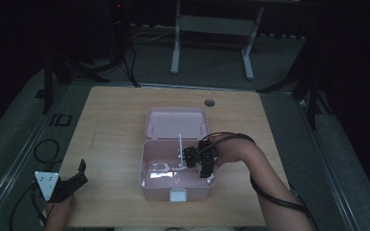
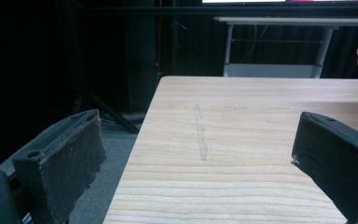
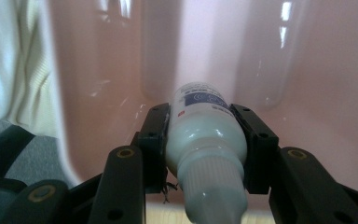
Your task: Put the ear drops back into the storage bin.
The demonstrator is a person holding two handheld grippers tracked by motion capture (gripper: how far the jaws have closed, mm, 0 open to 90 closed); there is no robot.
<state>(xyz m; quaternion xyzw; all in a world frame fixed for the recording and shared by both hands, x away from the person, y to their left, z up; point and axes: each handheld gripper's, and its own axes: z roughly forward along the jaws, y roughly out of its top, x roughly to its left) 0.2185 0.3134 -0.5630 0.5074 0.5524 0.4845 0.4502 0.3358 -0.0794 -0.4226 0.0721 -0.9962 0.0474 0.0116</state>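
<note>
Dim room; my right gripper (image 3: 207, 154) pinches the glue bottle (image 3: 205, 140) lengthwise inside the pink box (image 1: 147, 166) mid-desk (image 1: 111, 120); left gripper (image 1: 74, 180) spread, idle.

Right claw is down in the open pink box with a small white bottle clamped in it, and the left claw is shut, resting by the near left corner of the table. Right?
Not quite: the left claw is open, its jaws wide apart with nothing between them, as the left gripper view shows. The rest holds: the right claw clamps the white bottle inside the pink box.
</note>
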